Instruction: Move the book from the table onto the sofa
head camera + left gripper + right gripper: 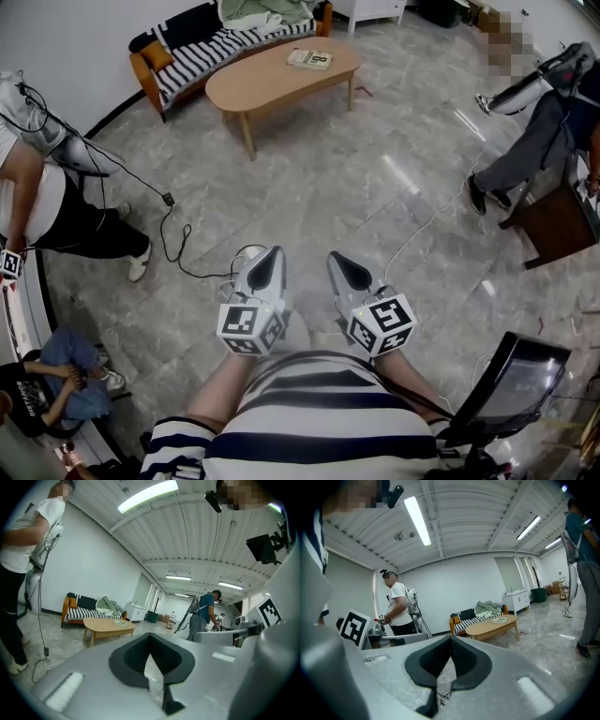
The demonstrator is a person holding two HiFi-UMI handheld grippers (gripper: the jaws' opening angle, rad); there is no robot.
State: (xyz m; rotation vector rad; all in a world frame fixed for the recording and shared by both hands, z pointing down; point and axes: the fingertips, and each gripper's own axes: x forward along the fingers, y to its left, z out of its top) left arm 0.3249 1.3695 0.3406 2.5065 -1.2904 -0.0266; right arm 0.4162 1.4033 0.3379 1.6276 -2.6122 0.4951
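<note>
Head view: the book (309, 58) lies on the table (267, 89) at top centre, with the sofa (192, 52) upper left. The left gripper (271, 255) and right gripper (340, 260) are low centre.
Left gripper view: jaws together, empty.
Right gripper view: jaws together, empty.

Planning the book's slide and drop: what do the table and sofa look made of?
Table: likely light wood, with a smooth matte top, even tan colour and matching legs. Sofa: orange-brown wooden-looking frame with soft striped fabric cushions; too distant to be sure.

pale book (310, 59) flat on oval wooden table (253, 89), beside striped sofa (202, 54)
</note>
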